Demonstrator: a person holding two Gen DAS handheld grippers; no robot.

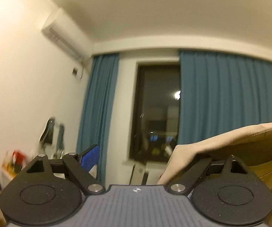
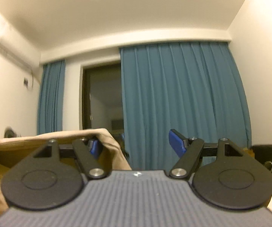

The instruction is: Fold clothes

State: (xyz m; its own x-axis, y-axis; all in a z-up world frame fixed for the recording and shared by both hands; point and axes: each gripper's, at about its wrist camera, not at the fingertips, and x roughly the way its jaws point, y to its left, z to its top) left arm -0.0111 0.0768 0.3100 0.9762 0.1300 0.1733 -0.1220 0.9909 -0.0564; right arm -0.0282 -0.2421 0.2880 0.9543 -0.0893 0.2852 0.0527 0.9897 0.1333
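Hanging stretched btwn both tools, the beige garment is raised up w/ cameras facing the blue curtains & dark window. Left gripper: jaws spread wide, cloth draped over its one finger only, not pinched. Right gripper: same, wide apart, fabric hooked over one blue pad. Looks light, soft, floppy, prob slippery on a single finger; better to pinch hem/corners firmly, else it could slide off

Beige garment hiding left gripper's right finger, cut off at frame edge, shelf clutter blurred
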